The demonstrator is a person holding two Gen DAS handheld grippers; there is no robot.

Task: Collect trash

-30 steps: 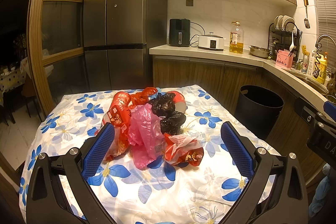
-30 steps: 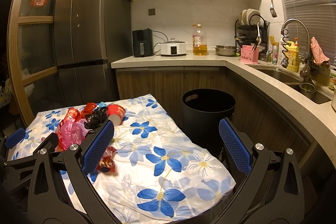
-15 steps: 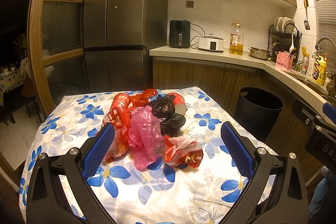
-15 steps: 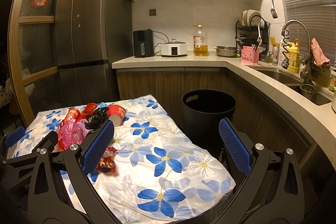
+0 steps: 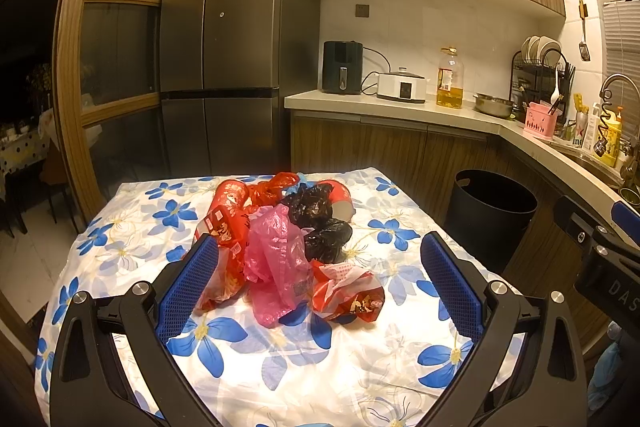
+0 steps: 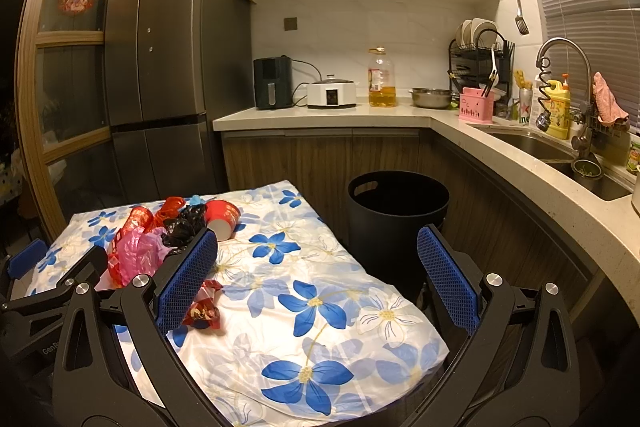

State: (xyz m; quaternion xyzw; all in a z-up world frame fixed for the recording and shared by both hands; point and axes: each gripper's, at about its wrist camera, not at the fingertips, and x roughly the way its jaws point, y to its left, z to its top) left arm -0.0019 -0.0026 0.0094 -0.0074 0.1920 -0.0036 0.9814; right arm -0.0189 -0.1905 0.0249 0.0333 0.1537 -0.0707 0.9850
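**Trash heaped on the flowered table, bin waiting to the right**

Kitchen counters wrap the far wall and the right side, and in front of them stands a table [image 5: 132, 227] under a white cloth with blue flowers. On that cloth the trash sits in one loose heap: a pink plastic bag [image 5: 276, 259] at the centre, a red printed bag [image 5: 224, 239] touching it on the left, two crumpled black bags [image 5: 320, 223] behind, a red paper cup [image 5: 340, 199] lying on its side at the back, and a red-and-white wrapper [image 5: 348, 291] nearest the camera. A black bin [image 5: 490, 211] stands on the floor just off the table's right edge, its mouth open and unobstructed.

Both tools are empty. The left gripper [image 5: 320, 287] has its jaws spread wide and frames the near side of the heap without touching it; the right gripper [image 6: 316, 283] is equally wide and looks across the table's right half toward the bin.

Nothing appears collected yet, so the step in hand is probably the first pick. The red-and-white wrapper looks like the best start: it lies at the heap's edge and is compact. Closing on a bunched fold rather than a flat film should keep it from slipping, and lifting straight up should avoid dragging the pink bag or the tablecloth along.
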